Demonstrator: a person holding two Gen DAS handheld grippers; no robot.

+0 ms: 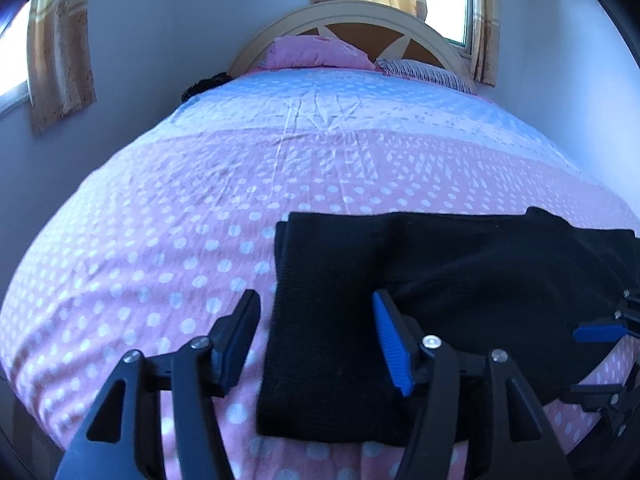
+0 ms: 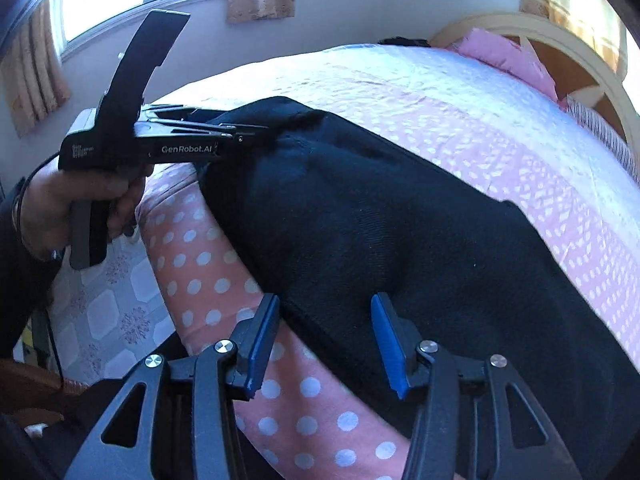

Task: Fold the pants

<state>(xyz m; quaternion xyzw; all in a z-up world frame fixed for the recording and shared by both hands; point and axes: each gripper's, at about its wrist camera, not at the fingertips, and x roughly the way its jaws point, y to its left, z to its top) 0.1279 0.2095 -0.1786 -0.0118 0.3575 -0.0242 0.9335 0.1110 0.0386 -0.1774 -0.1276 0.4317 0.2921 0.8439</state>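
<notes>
The black pants (image 1: 420, 280) lie in a folded heap on the bed (image 1: 160, 240), close to its near edge, on the pink bedspread with white dots; one flat folded panel reaches to that edge. In the left wrist view the left claw (image 1: 316, 340) stands wide, its two fingers straddling that panel's near end, nothing pinched between them; the right claw's blue pad shows at the right margin beside the cloth. In the right wrist view the right claw (image 2: 326, 340) is also wide, poised over the border of the pants near the bed's edge, gripping nothing; further along, a hand (image 2: 80, 204) grips the left claw's handle, its tips at the far end of the heap. A pink pillow (image 1: 316, 52) and a striped pillow (image 1: 428, 74) lie against the headboard (image 1: 360, 20).
</notes>
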